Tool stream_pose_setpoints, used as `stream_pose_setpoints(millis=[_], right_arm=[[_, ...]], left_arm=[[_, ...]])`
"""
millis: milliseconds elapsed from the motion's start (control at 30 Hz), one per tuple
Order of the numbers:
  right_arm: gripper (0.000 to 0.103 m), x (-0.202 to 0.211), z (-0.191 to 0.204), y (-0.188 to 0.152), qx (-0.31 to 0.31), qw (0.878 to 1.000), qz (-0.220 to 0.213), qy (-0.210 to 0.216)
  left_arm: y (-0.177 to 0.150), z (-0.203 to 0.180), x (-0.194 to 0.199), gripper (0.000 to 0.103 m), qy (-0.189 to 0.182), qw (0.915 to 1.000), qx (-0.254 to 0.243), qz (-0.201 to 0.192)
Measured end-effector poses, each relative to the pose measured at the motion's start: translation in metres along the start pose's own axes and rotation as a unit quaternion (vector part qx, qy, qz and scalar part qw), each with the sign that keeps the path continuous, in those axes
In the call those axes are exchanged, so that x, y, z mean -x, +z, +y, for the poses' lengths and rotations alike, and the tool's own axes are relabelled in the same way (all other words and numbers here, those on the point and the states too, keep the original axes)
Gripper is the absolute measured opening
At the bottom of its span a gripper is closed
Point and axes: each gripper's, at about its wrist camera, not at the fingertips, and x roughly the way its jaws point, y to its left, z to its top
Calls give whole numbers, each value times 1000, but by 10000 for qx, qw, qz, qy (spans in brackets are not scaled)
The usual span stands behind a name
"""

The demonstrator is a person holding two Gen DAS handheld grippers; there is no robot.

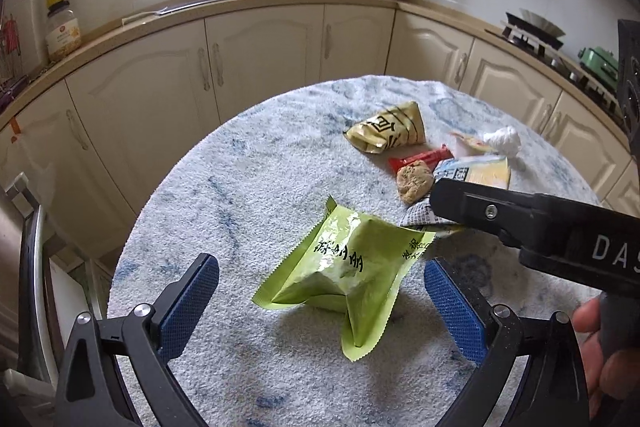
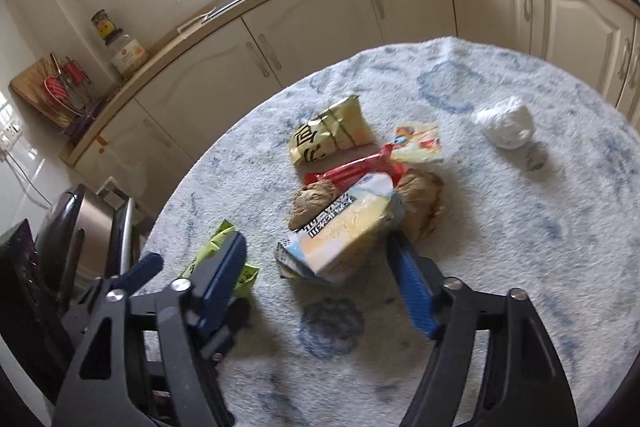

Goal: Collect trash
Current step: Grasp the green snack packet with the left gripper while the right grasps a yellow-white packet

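The left gripper (image 1: 322,303) is positioned over the round counter (image 1: 248,163), which is covered in a white and blue mottled cloth; its jaws are spread wide on either side of a green wrapper (image 1: 340,275), and the blue pads do not touch it. The right gripper (image 2: 316,259) has its jaws partly spread around the near end of a pale yellow and blue packet (image 2: 344,231); the right pad sits just beside the packet's edge, and whether it presses on it cannot be determined. Behind that packet lie a red wrapper (image 2: 352,169), two brown lumps (image 2: 420,203), a yellow bag with black characters (image 2: 328,139) and a small pale wrapper (image 2: 418,143). A crumpled white tissue (image 2: 506,127) lies apart, to the right. Cream cabinets (image 1: 256,59) stand behind the counter.
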Motion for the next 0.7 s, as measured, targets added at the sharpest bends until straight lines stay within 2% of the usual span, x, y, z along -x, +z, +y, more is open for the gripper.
stream_pose_setpoints(millis=[67,100,167,233,267,333,400,467,500,567,600,633,667,700], right_arm=[[45,-5,-2,-1,-112,9999,42,106],[41,-7,-2,-1,-142,9998,45,96],[37,-11,-4,0,-215,9996,45,160],[38,-13,-6,0,-331,9992,57,203],[39,-12,-7,1,-387,9990,52,229],[40,-8,-7,1,-472,9983,16,349],[46,-5,-5,3,-457,9985,-38,306],[68,-4,-7,5,-545,9981,-66,272],[73,-4,-10,6,-638,9977,-91,227],[73,-6,-15,9,-767,9966,-106,282],[71,-9,-14,11,-707,9971,-107,260],[57,-11,-13,12,-616,9979,-99,172],[35,-16,-12,12,-539,9984,-39,154],[32,-19,-13,10,-534,9983,20,248]], left_arm=[[2,2,-5,88,-74,9999,41,65],[4,4,-9,78,-126,9998,81,114],[5,8,-15,64,-200,9994,173,224],[6,10,-15,58,-258,9993,235,160],[6,10,-16,54,-255,9992,242,165],[6,9,-16,52,-243,9993,250,141],[6,8,-17,48,-247,9994,226,124],[7,7,-20,48,-214,9995,191,138],[8,6,-20,48,-192,9996,167,136],[7,5,-20,48,-171,9997,150,133],[7,5,-21,47,-183,9996,151,133],[7,5,-21,45,-211,9996,155,127],[7,6,-20,38,-254,9995,166,116],[6,6,-20,35,-263,9994,181,102]])
